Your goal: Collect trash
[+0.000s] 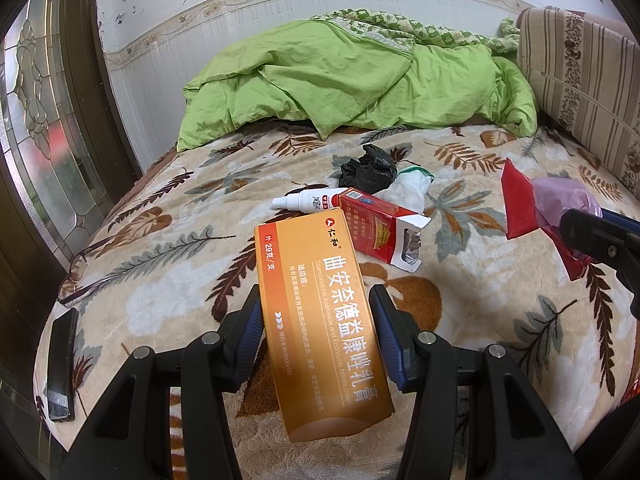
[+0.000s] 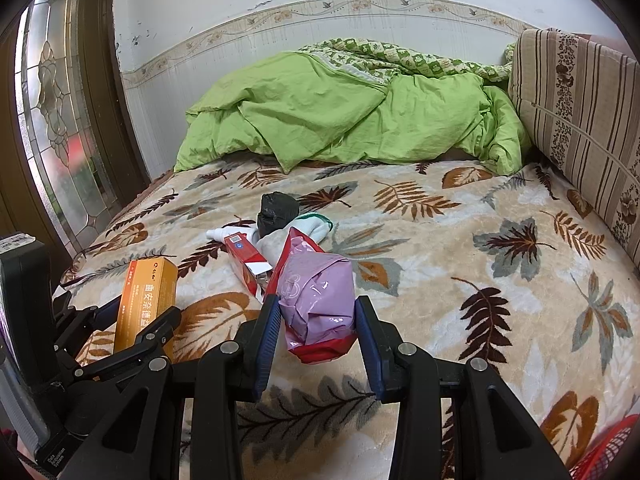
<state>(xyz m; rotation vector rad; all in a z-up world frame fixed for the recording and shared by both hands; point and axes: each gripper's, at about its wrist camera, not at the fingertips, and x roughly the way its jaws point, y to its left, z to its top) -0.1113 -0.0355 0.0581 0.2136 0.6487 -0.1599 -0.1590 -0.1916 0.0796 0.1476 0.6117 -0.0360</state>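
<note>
Left wrist view: the left gripper [image 1: 316,300] tilts down over the leaf-patterned blanket [image 1: 480,320], fingers clamped on an orange ointment box [image 1: 320,320]. Only here glasses [image 1: 76,276] and a phone [image 1: 62,364] show at the bed's left edge.

Right wrist view: the right gripper [image 2: 316,312] tilts down, grasping a purple-and-red wrapper [image 2: 316,300]. A red basket [image 2: 608,452] shows bottom right.
</note>
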